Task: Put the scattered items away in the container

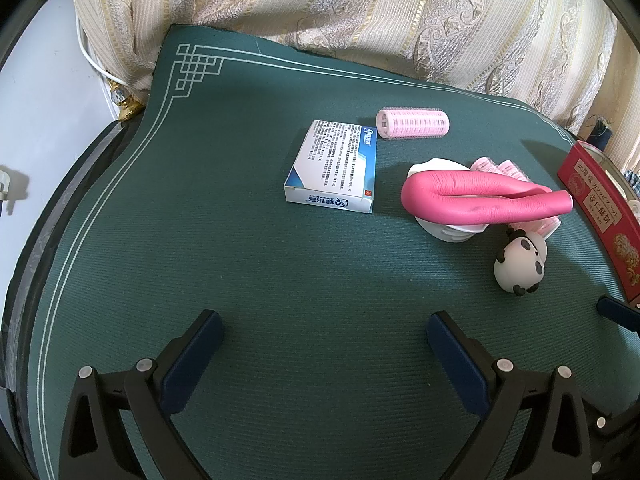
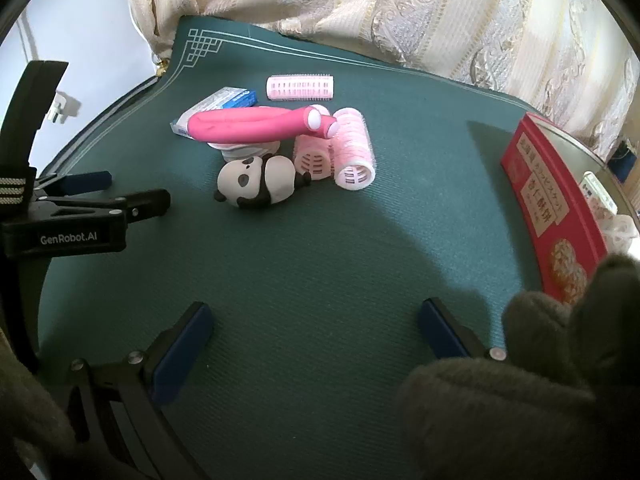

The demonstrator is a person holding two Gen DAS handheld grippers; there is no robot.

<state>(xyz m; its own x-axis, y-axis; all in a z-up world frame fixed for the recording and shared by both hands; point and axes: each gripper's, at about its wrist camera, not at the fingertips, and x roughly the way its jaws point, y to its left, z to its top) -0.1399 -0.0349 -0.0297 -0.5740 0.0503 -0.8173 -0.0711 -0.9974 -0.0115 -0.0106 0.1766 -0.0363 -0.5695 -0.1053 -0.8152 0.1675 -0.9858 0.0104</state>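
Both tools are empty with jaws spread wide over the green ribbed mat covering the table (image 1: 248, 272): the left hand-held gripper (image 1: 324, 344) fills the lower edge of the left wrist view, the right hand-held gripper (image 2: 316, 334) the lower edge of the right wrist view, each apparently poised for a first pick. The scattered items form a cluster at centre right of the left view: a bent pink foam curling rod (image 1: 480, 196) rests across a white ribbed plastic piece (image 1: 452, 232), with two pink mesh hair rollers (image 2: 352, 152) lying touching each other just beside it and a small black-and-white panda figurine (image 1: 520, 264) lying against the pile. A white and blue cardboard medicine box (image 1: 332, 168) and a third pink cylindrical hair roller (image 1: 414, 123) lie apart, nearer the cream patterned curtain (image 1: 400, 20). The container, a red rectangular biscuit tin (image 2: 556, 204), stands open at the right edge of the right view. A grey knitted glove (image 2: 520, 380) hides the lower right corner there. The overlapping pile probably hinders clean grasps; the loose items seem easier.
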